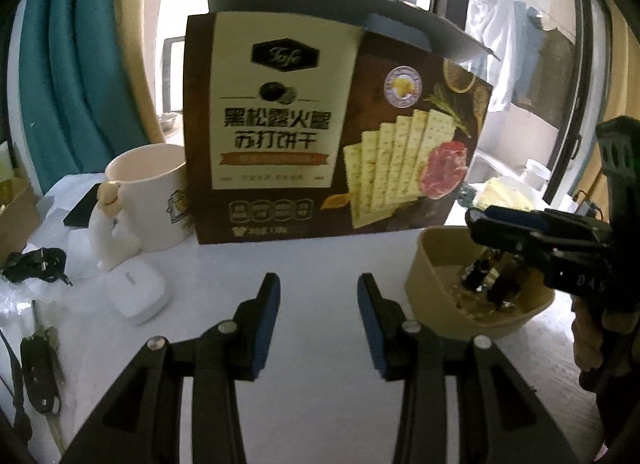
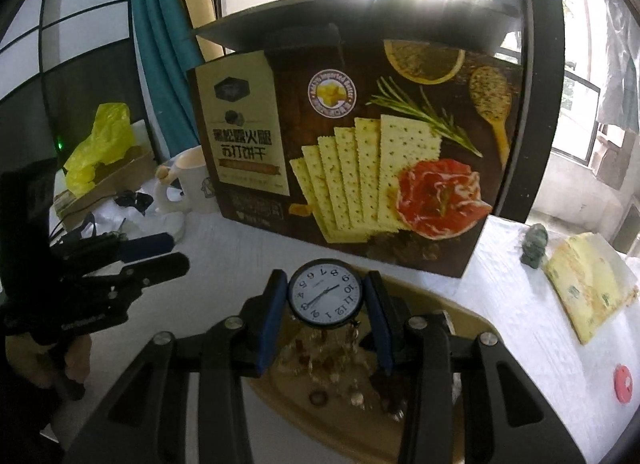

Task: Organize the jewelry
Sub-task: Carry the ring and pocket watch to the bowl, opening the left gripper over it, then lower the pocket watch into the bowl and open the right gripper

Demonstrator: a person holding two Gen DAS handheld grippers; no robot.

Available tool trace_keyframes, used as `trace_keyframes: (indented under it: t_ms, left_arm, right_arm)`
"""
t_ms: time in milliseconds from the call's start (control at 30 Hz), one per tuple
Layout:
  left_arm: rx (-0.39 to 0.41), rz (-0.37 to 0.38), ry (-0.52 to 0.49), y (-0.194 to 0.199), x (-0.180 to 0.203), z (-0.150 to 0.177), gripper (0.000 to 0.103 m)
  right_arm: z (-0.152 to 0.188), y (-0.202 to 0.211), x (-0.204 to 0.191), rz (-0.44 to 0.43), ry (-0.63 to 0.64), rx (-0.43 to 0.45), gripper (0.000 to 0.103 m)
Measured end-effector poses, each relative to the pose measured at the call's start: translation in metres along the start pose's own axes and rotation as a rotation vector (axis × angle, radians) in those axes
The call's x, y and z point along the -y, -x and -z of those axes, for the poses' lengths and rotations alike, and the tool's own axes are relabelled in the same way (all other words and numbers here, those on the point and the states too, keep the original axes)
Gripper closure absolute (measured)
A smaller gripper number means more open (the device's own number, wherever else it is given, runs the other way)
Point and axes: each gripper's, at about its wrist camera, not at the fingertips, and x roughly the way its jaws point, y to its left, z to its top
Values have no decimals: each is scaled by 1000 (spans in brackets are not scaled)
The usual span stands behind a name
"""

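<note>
One cracker box [image 2: 352, 151] stands upright at the back of the white table [image 1: 320, 264], its top flap raised; it appears to serve as a possible destination for sorted pieces, though that is a judgement. One tan bowl [image 1: 436, 284] sits in front of the box, to the right, and holds the loose jewelry [image 2: 328, 364]: several small beads and charms, too jumbled to count. One mug [image 1: 148, 191] stands left of the box. The right gripper [image 2: 325, 296] hangs above the bowl, clamped on one watch [image 2: 325, 291] by the edges of its round face, so the dial stays visible and the strap dangles toward the bowl. The left gripper [image 1: 318, 320] hovers over bare table beside the bowl, jaws apart and empty, presumably ready to assist.
</note>
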Motion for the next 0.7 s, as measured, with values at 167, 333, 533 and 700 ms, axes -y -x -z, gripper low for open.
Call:
trace_keyframes:
  t_ms: [167, 333, 533, 700]
  left_arm:
    - [-7, 7, 5, -4, 0, 2, 64]
    - [0, 13, 2, 0, 3, 2, 64]
    - [18, 21, -6, 13, 10, 2, 64]
    - [30, 35, -20, 27, 20, 5, 64]
  right_arm:
    - [-5, -15, -4, 17, 20, -7, 65]
    - [-3, -17, -8, 37, 28, -13, 63]
    - [2, -2, -11, 34, 20, 1, 62]
    - [9, 16, -14, 41, 12, 9, 62]
